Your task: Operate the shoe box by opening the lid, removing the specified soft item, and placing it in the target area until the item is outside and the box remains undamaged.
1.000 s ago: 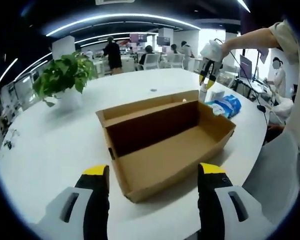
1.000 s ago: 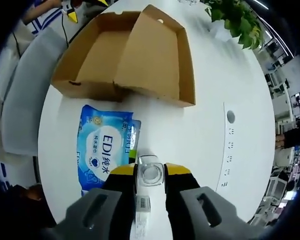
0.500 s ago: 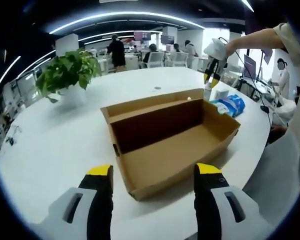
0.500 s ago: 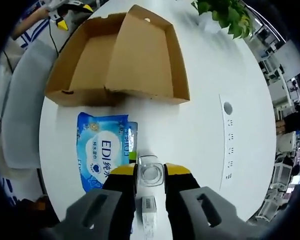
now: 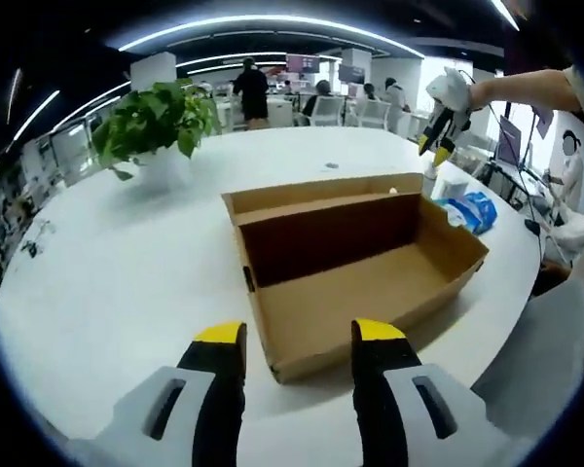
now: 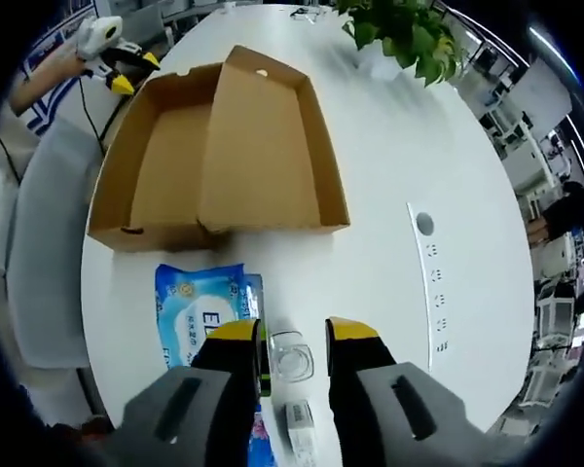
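The brown shoe box [image 5: 362,284] lies open and empty on the white table, its lid [image 5: 316,191] folded back behind it. My left gripper [image 5: 299,336] stands open just short of the box's near corner, holding nothing. The blue wipes pack [image 6: 204,313] lies flat on the table outside the box [image 6: 170,161], next to a clear bottle [image 6: 291,356]. My right gripper [image 6: 292,333] hovers open above that bottle, jaws apart from its cap. Seen from the left gripper view, the right gripper [image 5: 438,136] hangs over the bottle [image 5: 428,181] and the wipes pack [image 5: 473,210].
A potted plant [image 5: 161,117] stands at the table's far side. A small barcoded carton [image 6: 299,420] lies by the bottle. A cable port [image 6: 424,225] is set in the tabletop. A grey chair [image 6: 39,243] stands at the table's edge. People sit at desks behind.
My right gripper has opened off the clear bottle and risen above it. The left gripper's jaws have drawn closer together, and its view has shifted slightly.
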A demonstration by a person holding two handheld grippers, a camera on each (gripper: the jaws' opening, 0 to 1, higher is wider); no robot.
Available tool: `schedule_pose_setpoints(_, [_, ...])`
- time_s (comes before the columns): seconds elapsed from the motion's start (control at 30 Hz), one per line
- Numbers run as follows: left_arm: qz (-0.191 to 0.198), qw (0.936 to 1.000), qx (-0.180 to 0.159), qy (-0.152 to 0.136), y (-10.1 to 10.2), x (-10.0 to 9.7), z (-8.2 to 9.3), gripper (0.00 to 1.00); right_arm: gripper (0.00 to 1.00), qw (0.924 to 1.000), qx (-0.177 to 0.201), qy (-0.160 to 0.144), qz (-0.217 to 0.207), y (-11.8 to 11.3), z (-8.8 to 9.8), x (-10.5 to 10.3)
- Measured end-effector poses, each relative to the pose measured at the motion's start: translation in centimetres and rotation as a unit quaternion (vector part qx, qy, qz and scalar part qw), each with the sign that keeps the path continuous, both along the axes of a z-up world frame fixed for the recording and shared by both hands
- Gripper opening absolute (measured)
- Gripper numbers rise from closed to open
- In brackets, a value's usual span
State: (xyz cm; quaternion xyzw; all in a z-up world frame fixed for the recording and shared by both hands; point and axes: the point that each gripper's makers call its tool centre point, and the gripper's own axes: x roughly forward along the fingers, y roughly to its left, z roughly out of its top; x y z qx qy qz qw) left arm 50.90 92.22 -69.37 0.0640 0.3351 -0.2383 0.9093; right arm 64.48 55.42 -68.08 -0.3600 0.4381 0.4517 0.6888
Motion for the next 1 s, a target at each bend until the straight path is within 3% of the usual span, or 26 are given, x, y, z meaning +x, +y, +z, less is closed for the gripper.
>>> schedule_pose_setpoints(0.3, [0.039, 0.9991, -0.006, 0.014, 1.3, 0.2, -0.7, 0.29, 0.21, 0.9971, 0.04, -0.014, -0.063, 2.9, 0.8, 1.2])
schedule_pose_setpoints(0.5, [0.066, 0.9971, -0.022, 0.03, 1.9, 0.3, -1.2, 0.17, 0.15, 0.9914, 0.055, -0.007, -0.118, 4.3, 0.3, 1.9])
schedule_pose_setpoints(0.77, [0.082, 0.9953, -0.031, 0.042, 2.0, 0.2, -1.6, 0.05, 0.16, 0.9805, 0.064, -0.005, -0.186, 5.1, -0.8, 3.1])
schedule_pose_setpoints(1.0, [0.079, 0.9957, -0.021, 0.043, 2.1, 0.0, -2.0, 0.03, 0.14, 0.9761, 0.058, -0.002, -0.21, 5.5, -2.0, 3.5])
